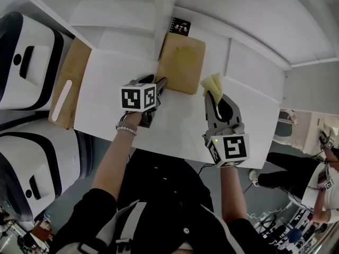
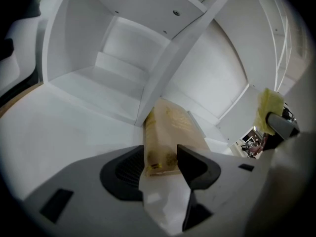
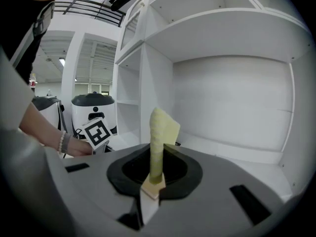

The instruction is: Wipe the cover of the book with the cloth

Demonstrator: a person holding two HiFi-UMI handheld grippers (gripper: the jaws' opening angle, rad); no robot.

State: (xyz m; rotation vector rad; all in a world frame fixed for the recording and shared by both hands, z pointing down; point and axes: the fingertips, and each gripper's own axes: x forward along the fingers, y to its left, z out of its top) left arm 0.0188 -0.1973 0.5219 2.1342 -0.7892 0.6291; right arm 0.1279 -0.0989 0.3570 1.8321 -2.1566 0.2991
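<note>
1. Dark clothing [image 1: 159, 194] of the person fills the near edge of the head view. A forearm reaches forward on each side, so one gripper can likely steady while the other wipes.
2. Beyond it, the white desk [image 1: 106, 110], with shelf compartments behind, gives a flat, firm support for rubbing.
3. On its far side the tan book [image 1: 181, 62] [image 2: 168, 132] lies flat with its cover up, at the foot of an upright divider [image 1: 163, 15], leaving the whole cover exposed.
4. At the book's near left corner, the left gripper [image 1: 159, 89] [image 2: 160, 169] has its jaws wide apart. The book's end shows between them, but the pads do not seem to press it; it looks placed to pin the book still.
5. Just beside the near right corner, the right gripper [image 1: 214, 100] [image 3: 157, 174] is clamped on the cloth.
6. Folded and yellow, the cloth [image 1: 213, 83] [image 3: 160, 132] sticks out past the jaws, so fabric would meet the cover first. It is not yet on the book.
</note>
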